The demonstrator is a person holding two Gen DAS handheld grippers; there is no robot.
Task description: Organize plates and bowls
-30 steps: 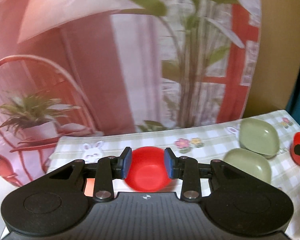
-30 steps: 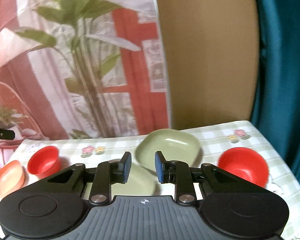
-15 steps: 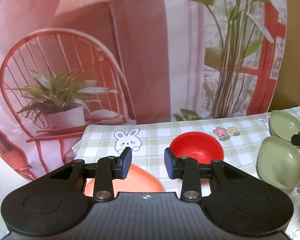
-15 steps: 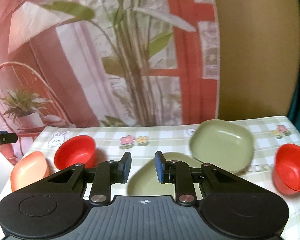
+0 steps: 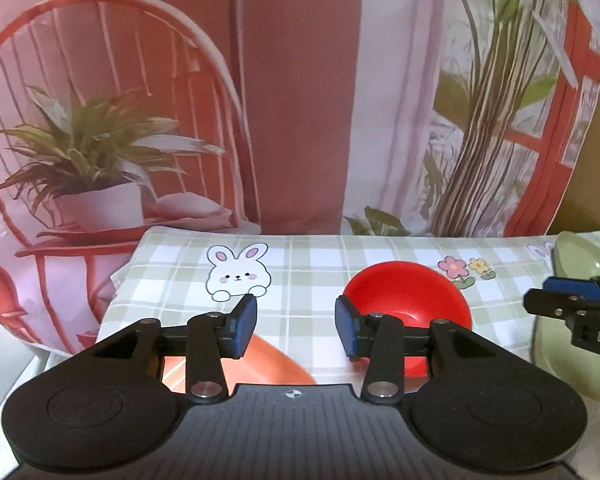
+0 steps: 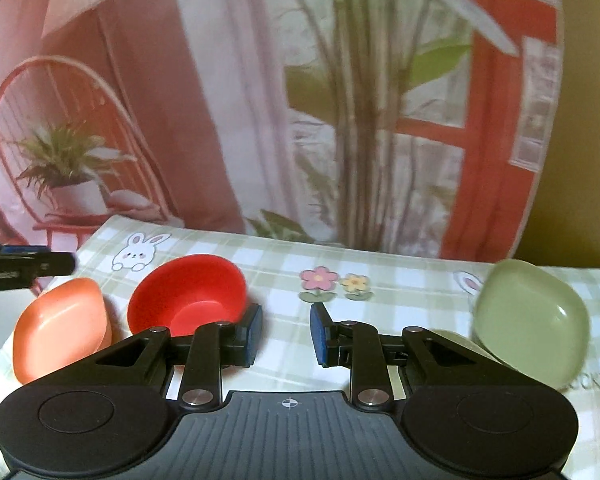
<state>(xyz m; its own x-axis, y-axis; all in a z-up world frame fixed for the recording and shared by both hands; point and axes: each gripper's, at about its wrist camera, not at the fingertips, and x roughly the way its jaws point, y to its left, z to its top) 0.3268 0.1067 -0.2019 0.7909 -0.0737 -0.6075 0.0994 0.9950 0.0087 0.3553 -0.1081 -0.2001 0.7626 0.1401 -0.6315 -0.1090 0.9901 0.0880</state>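
Under left hand-held gripper [image 5: 296, 328]: orange dish [image 5: 268, 364] half-hidden | jaws just widened, empty | right hand-held gripper [image 6: 286, 334] open, empty

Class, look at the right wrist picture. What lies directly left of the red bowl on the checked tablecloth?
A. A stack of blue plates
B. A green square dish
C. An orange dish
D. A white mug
C: in the right wrist view an orange dish sits just left of the red bowl near the cloth's left edge, while the green dish is far over on the right.
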